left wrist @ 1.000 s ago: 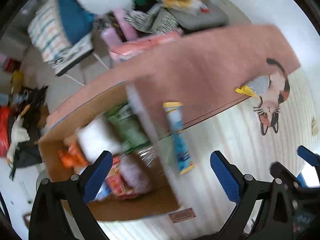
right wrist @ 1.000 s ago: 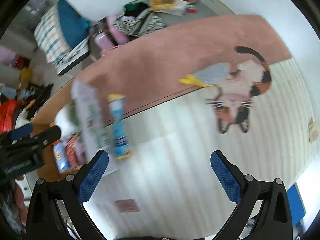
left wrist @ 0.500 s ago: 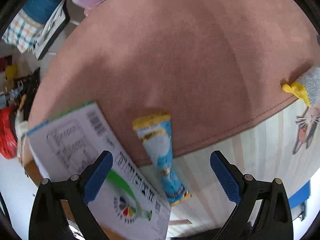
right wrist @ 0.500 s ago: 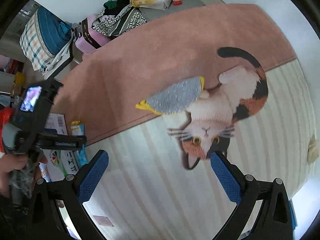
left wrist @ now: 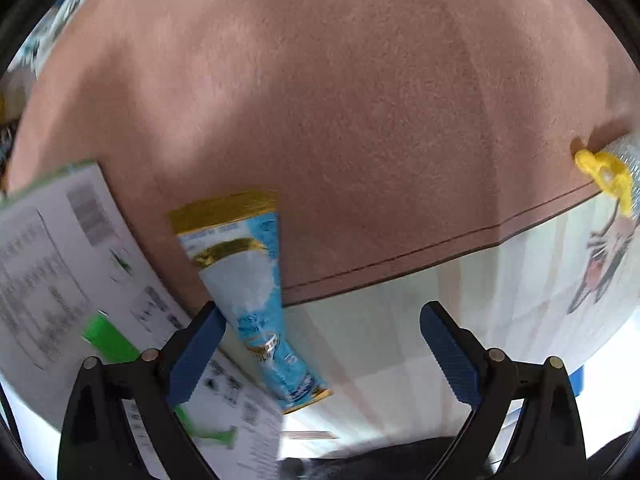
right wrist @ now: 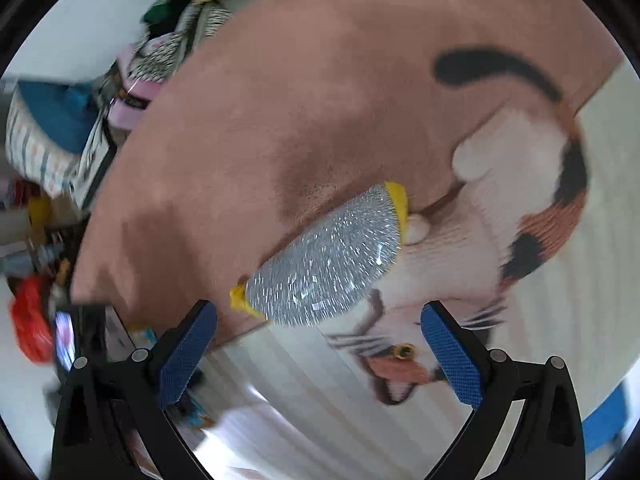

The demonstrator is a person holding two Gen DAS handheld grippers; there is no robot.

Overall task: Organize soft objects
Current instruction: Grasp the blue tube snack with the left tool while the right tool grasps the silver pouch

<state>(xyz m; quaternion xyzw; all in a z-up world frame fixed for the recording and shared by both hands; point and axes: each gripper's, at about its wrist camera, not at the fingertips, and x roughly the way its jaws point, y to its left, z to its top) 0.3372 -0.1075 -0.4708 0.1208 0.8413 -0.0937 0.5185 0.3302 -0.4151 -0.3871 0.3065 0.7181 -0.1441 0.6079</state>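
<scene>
Blue-padded fingers of the left hand-held gripper [left wrist: 322, 354] stand wide apart and hold nothing. Its left finger [left wrist: 196, 356] lies over the edge of a blue and gold snack packet [left wrist: 248, 292], which rests flat across the border where the pink part of the rug [left wrist: 340, 120] meets the cream striped part. Just beside the packet, on its left, sits a white printed box flap [left wrist: 60, 260] with green marks, blurred.

The right hand-held gripper [right wrist: 318, 352] is spread wide too, with nothing between its fingers. Just ahead of them lies a silver mesh scrubber with yellow ends [right wrist: 328, 260], resting on the rug's pink part and touching the printed calico cat [right wrist: 520, 220]. Farther off at the upper left, beyond the rug, a pile of clothes and bags [right wrist: 160, 40] is visible, smeared by motion.
</scene>
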